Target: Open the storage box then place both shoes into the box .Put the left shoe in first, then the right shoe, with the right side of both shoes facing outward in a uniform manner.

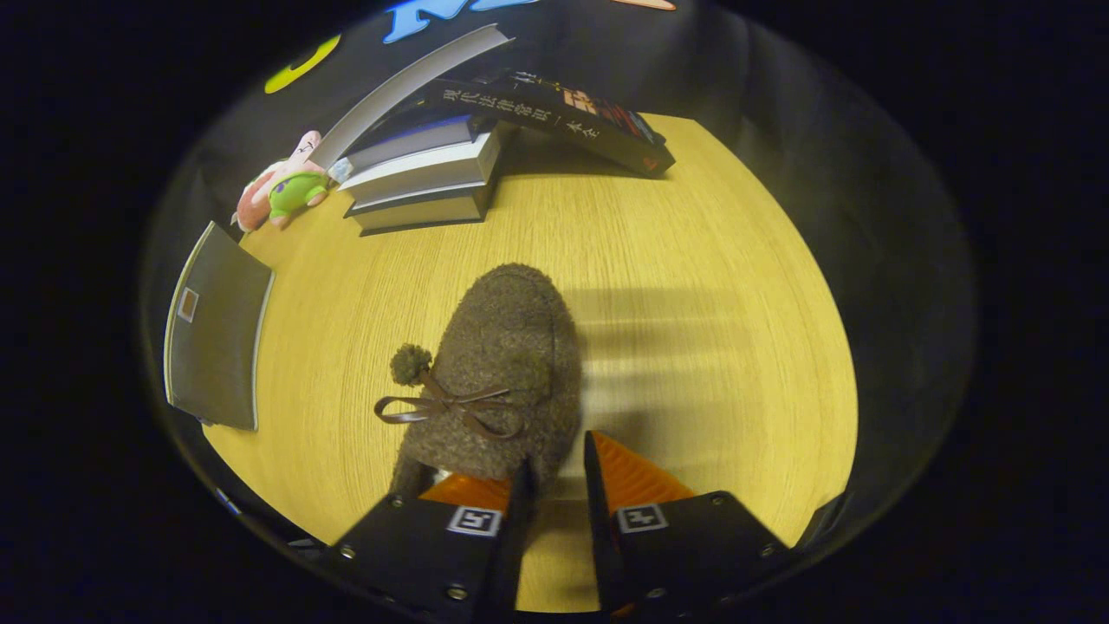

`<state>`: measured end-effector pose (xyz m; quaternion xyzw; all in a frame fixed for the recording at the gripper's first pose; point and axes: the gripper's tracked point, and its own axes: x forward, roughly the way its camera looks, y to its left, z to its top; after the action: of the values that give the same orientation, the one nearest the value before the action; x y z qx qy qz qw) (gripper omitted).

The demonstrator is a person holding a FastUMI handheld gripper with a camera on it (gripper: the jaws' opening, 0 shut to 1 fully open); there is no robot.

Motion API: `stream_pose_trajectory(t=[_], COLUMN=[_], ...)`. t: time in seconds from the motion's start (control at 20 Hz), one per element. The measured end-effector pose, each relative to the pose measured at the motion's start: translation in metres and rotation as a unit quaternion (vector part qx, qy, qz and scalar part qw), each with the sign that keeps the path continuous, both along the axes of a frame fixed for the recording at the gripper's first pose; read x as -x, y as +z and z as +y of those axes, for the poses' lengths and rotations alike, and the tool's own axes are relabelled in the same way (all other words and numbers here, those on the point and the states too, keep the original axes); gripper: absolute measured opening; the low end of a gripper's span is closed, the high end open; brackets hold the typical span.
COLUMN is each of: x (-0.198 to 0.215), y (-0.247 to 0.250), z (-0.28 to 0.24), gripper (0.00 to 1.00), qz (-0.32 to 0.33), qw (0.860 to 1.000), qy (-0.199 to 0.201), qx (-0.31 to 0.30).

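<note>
A brown fuzzy shoe point(507, 368) with a thin ribbon bow and a pom-pom points away from me over the wooden table point(693, 286). My gripper point(556, 464) is shut on the shoe's heel-side wall: one finger sits inside the opening and the other presses from outside. The shoe's shadow falls on the table to its right. A grey panel with a pale rim, apparently the storage box point(212, 325), stands at the table's left edge, well left of the shoe. Its inside is hidden.
A stack of books point(424, 178) lies at the back, with one dark book point(563, 117) leaning against it. A pink and green plush toy point(282, 186) sits left of the stack. Bare tabletop lies ahead and to the right of the shoe.
</note>
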<state>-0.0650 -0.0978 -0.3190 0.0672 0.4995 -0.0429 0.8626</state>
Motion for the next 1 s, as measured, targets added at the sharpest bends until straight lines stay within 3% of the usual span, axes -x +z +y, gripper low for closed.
stream_pose_trajectory(t=[0.05,0.1,0.15,0.35,0.7,1.0], x=[0.001,0.001,0.001,0.005,-0.006,-0.031], y=[-0.001,0.002,0.001,0.018,0.075,0.128], z=[0.0,-0.002,0.0,0.016,0.049,0.109], gripper=[0.16,0.15,0.01,0.01,0.01,0.01], qz=[0.009,0.004,0.005,0.01,-0.017,-0.048], qw=[1.0,1.0,1.0,0.998,0.998,0.997], qy=[0.002,-0.003,-0.004,-0.016,0.004,0.031], qx=[0.002,0.002,-0.002,-0.058,-0.054,-0.058])
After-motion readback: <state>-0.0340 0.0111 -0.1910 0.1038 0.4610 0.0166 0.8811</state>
